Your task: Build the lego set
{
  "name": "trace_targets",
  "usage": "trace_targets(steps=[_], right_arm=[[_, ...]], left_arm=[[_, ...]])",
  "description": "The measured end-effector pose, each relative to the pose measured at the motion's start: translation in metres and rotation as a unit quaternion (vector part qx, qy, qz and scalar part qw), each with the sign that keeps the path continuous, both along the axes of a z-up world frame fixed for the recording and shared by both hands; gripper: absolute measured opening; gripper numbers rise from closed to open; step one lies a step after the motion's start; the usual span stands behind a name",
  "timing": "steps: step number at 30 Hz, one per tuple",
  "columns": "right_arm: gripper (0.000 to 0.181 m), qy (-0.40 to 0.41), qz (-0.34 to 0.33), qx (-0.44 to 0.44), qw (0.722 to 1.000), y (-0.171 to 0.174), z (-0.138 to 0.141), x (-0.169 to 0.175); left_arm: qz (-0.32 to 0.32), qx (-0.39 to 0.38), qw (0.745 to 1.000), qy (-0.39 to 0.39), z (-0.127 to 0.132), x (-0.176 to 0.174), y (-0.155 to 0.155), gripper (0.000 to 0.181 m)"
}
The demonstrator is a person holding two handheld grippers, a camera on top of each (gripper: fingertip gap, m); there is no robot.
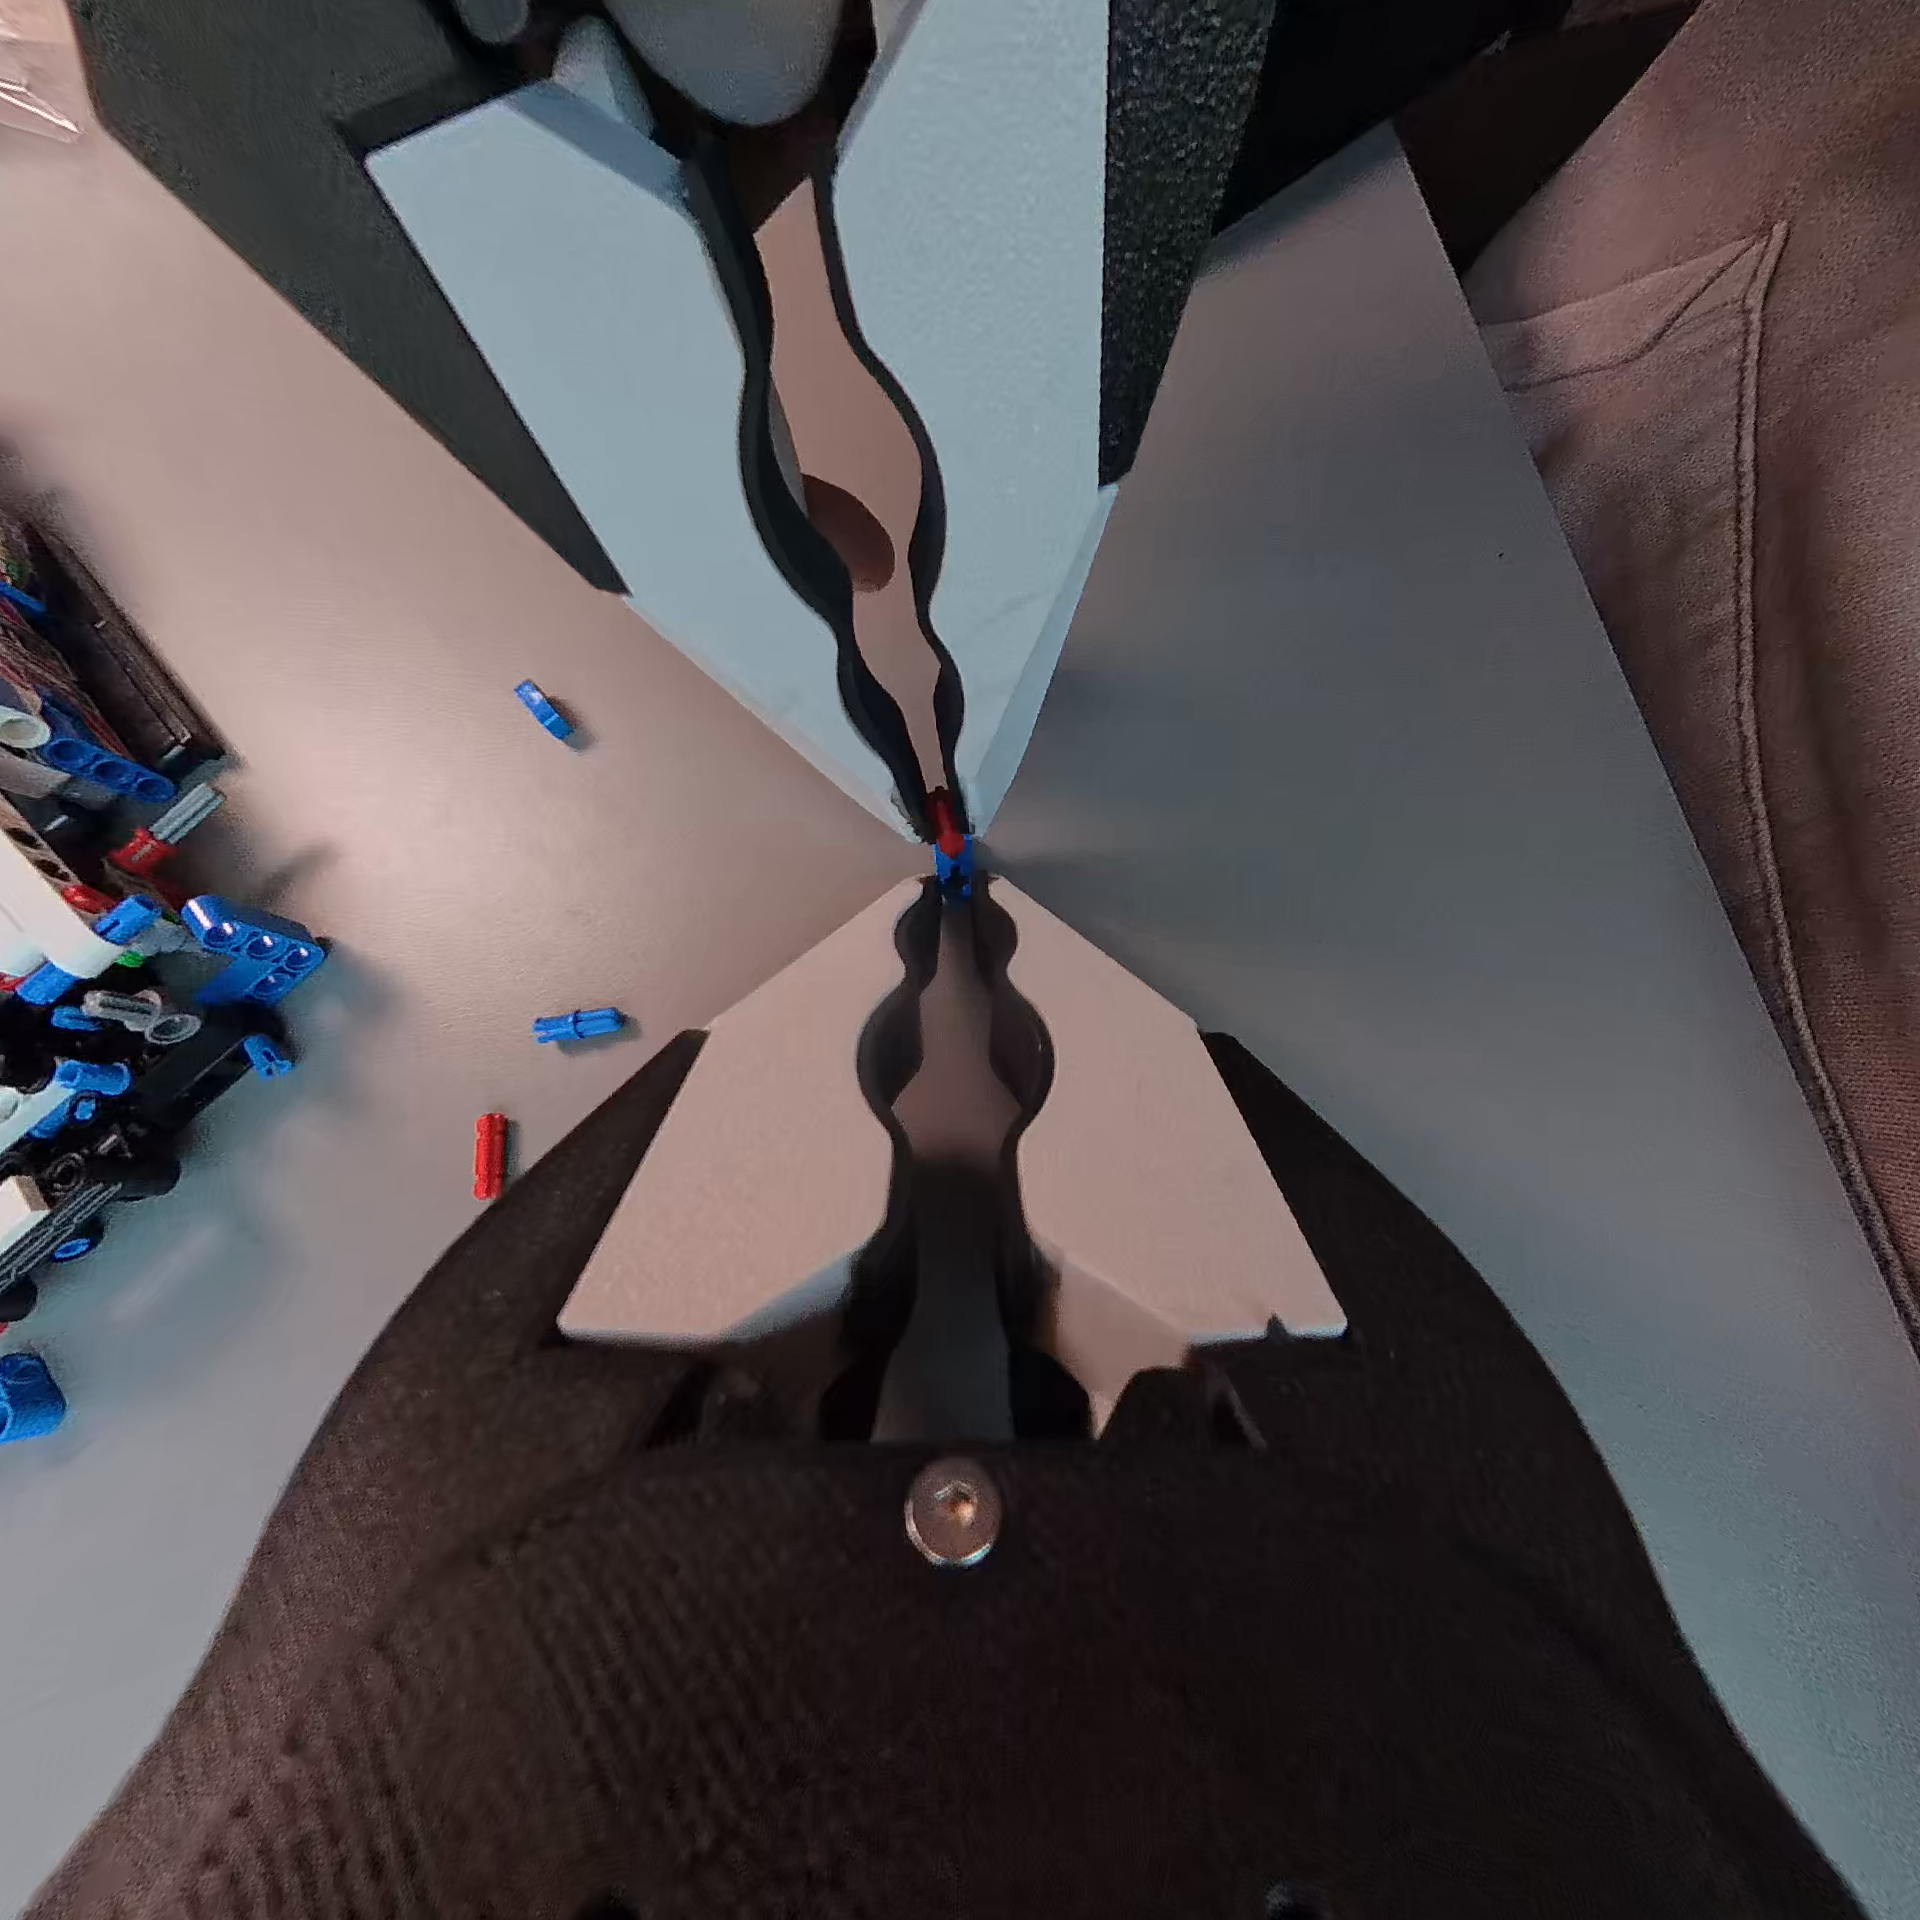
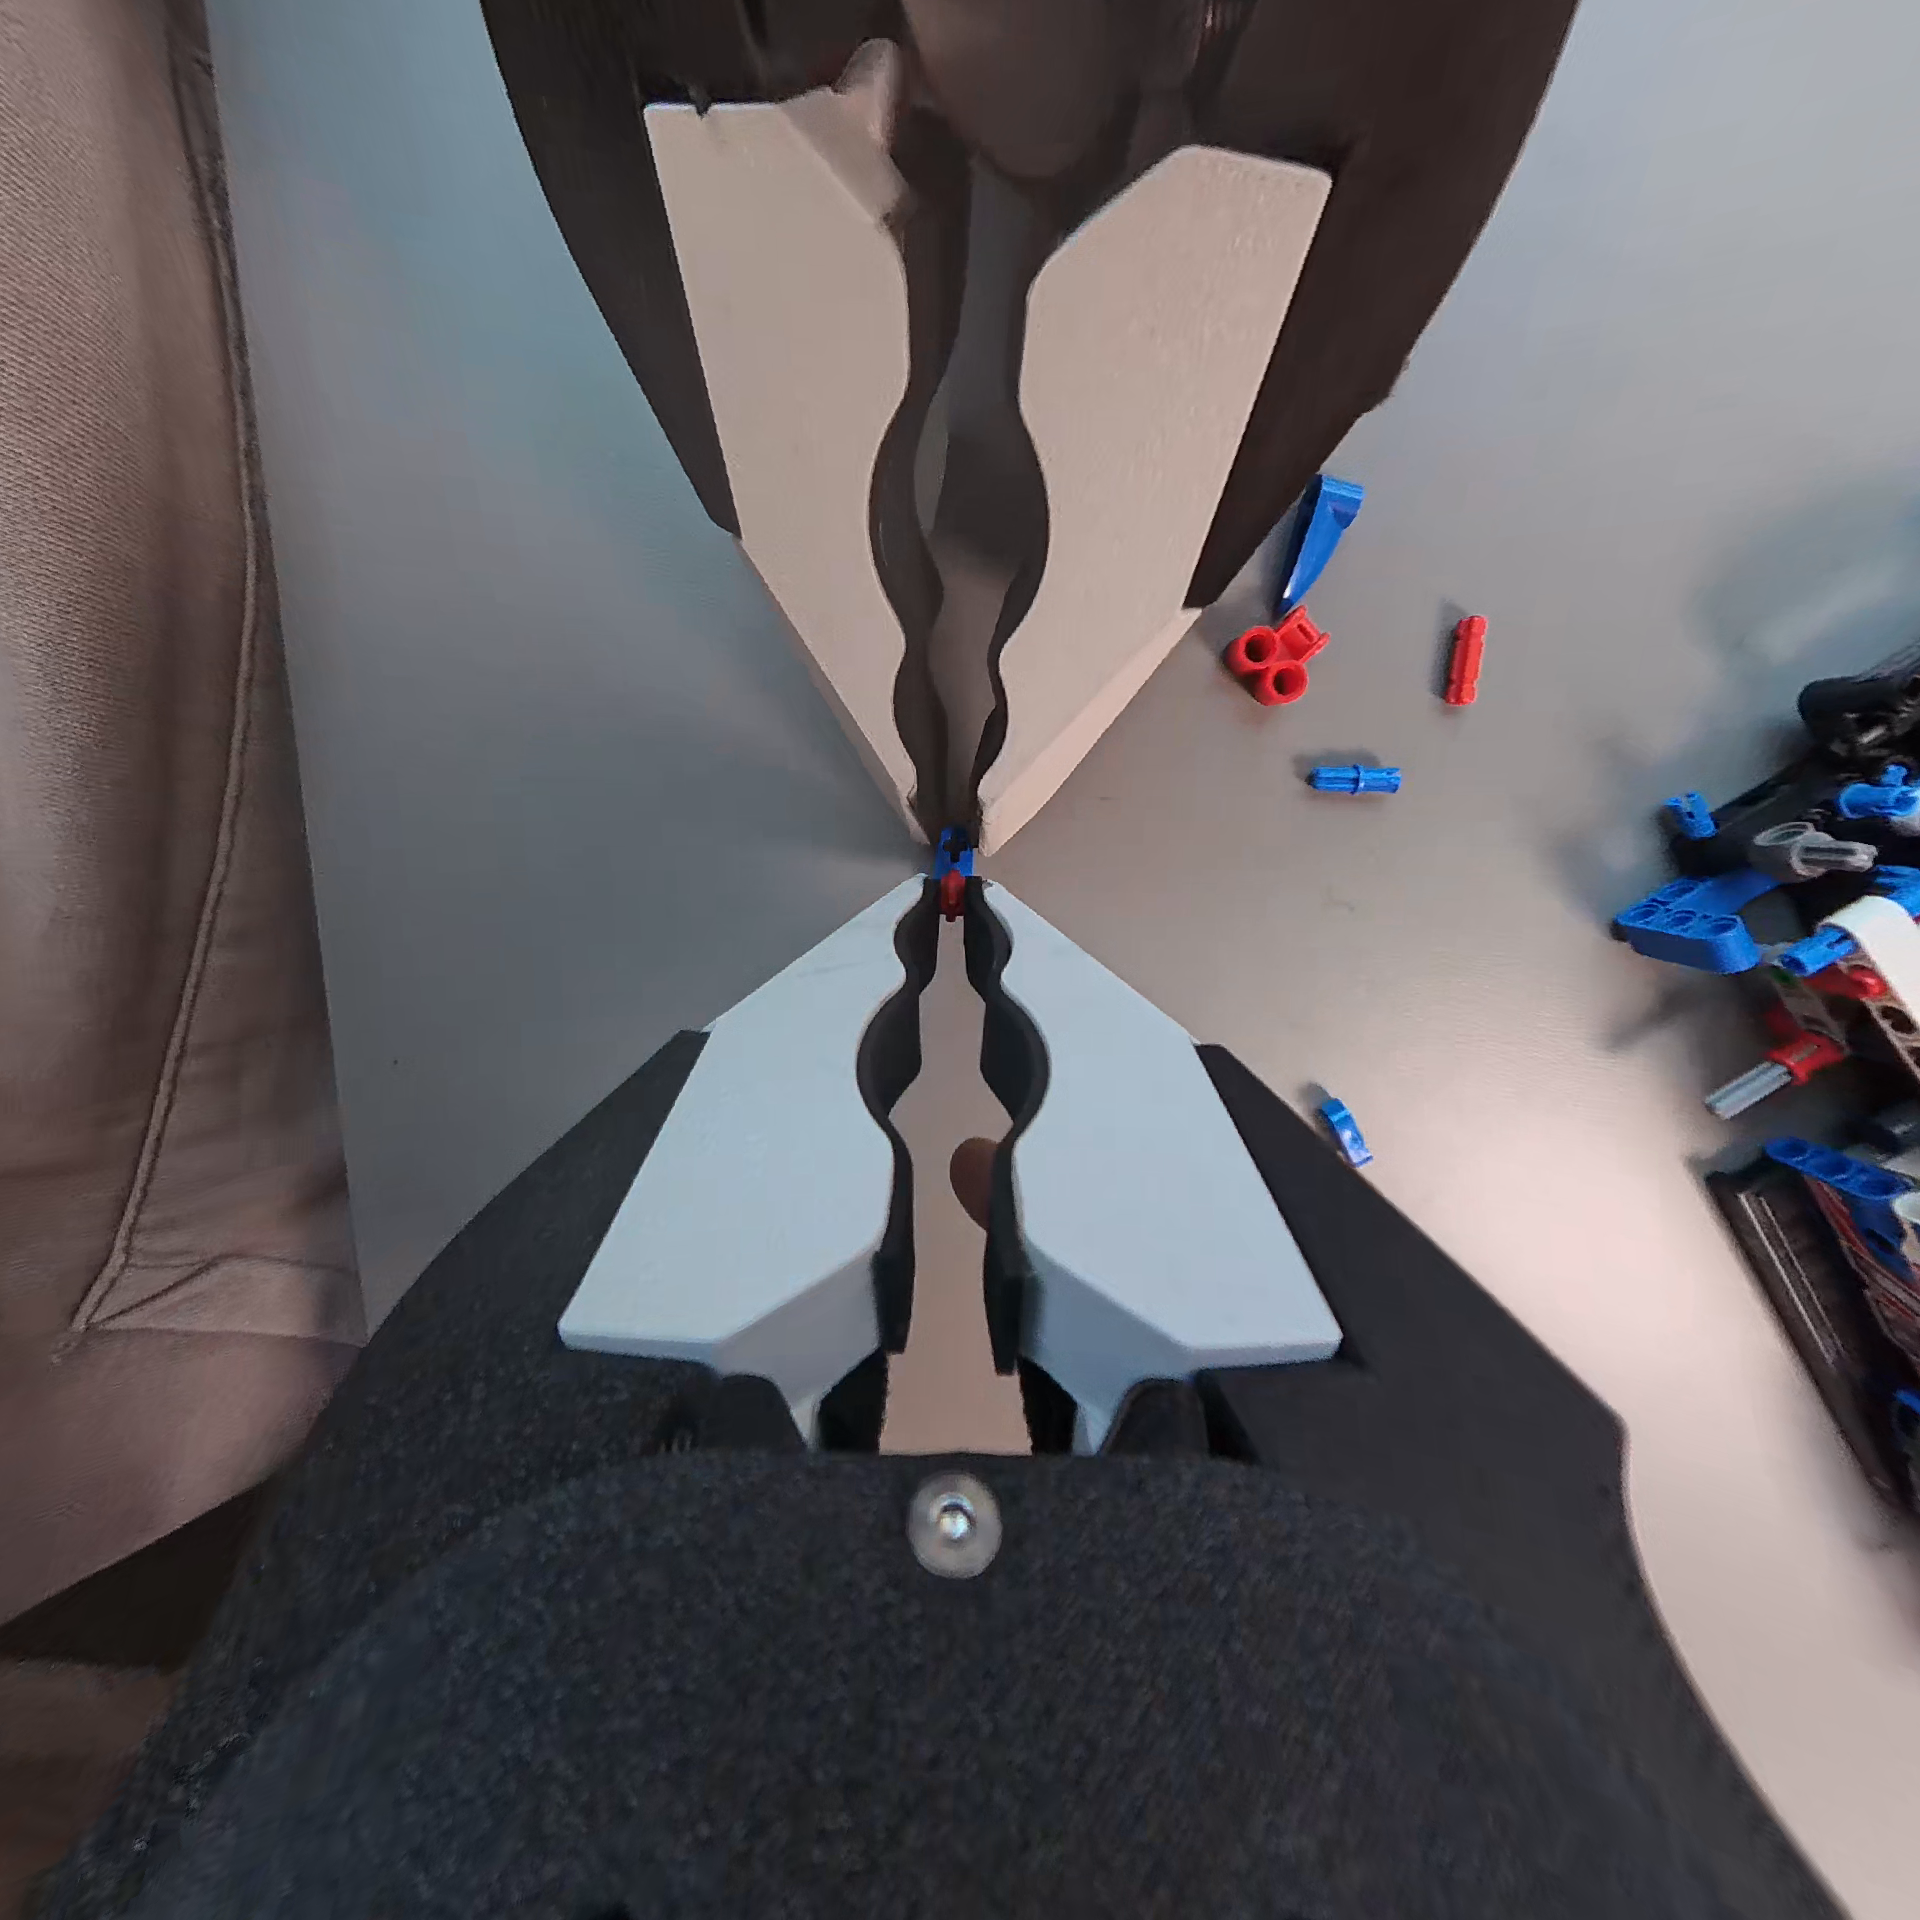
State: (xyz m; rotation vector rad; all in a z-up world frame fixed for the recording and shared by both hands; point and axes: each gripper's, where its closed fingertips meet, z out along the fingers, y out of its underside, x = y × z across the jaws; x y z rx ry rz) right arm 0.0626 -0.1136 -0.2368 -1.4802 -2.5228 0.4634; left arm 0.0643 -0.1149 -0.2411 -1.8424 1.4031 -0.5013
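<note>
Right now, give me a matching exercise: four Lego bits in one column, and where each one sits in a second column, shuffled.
1. tiny blue plastic peg
2. tiny red plastic peg
3. red plastic connector with two round holes
4. grey plastic axle with a red collar

A. loose on the grey table, beside the blue curved panel
B. pinched in the right tongs
C. at the edge of the heap of parts
D. pinched in the left tongs

Pairs: 1-D, 2-B, 3-A, 4-C.

Glossy plastic pins (image 2: 1353,778); matt tabletop (image 2: 1299,1039)
</note>
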Motion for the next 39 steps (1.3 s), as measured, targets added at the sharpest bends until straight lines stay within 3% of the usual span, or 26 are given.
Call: trace_targets(steps=[7, 25, 39], right_arm=[[0.001, -0.028, 0.041, 0.013, 0.999, 0.0024, -0.0018, 0.0021], [0.001, -0.028, 0.093, 0.029, 0.995, 0.0014, -0.0035, -0.0038], [0.001, -0.011, 0.07, 0.022, 0.997, 0.0004, -0.0054, -0.0059]], left_arm=[[-0.047, 0.037, 0.998, 0.008, 0.0007, -0.0012, 0.0001, 0.0], [-0.031, 0.027, 0.999, 0.006, 0.0008, -0.0047, 0.0034, 0.003], [-0.029, 0.022, 0.999, 0.005, 0.0006, -0.0061, 0.0035, 0.002]])
